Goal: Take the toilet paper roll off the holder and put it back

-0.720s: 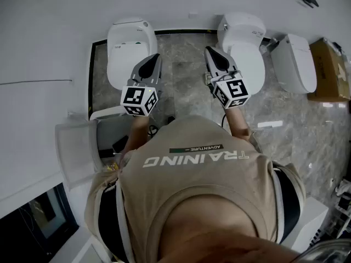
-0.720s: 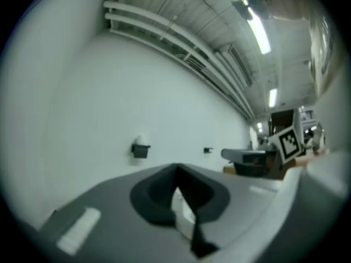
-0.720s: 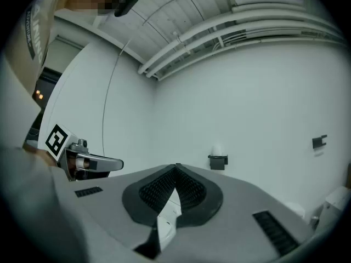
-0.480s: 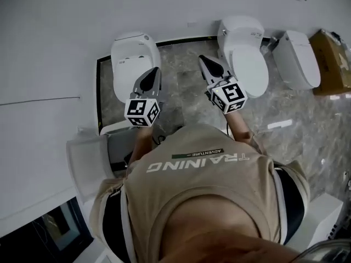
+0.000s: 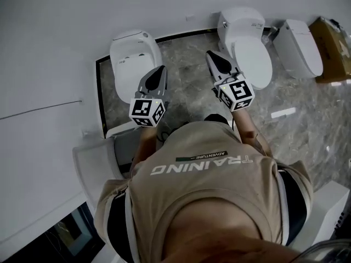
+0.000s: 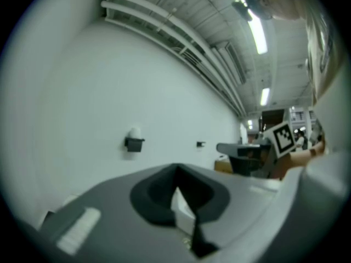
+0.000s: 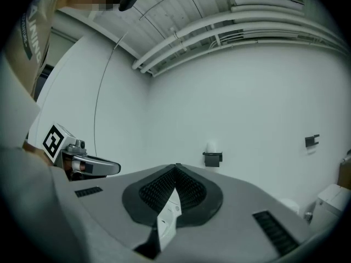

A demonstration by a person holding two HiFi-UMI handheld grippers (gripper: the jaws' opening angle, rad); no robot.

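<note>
A white toilet paper roll [image 7: 211, 146] sits on a small dark holder [image 7: 212, 157] fixed to the white wall, far ahead in the right gripper view. The roll [image 6: 134, 132] and holder [image 6: 133, 143] also show in the left gripper view, left of centre. My left gripper [image 5: 160, 69] and right gripper [image 5: 211, 55] are held out level in front of the person, side by side. Both are shut and empty, well short of the wall. The left gripper's jaws [image 6: 176, 171] meet at a point, as do the right gripper's [image 7: 176, 167].
Three white toilets stand along the wall: one [image 5: 134, 59] by the left gripper, one [image 5: 247, 43] by the right, one [image 5: 299, 45] further right. A cardboard box [image 5: 334, 51] sits at the far right. A second dark wall fixture [image 7: 312, 141] hangs right of the holder.
The head view has shifted a little against the floor and toilets. Both grippers remain held out in front, shut and empty.
</note>
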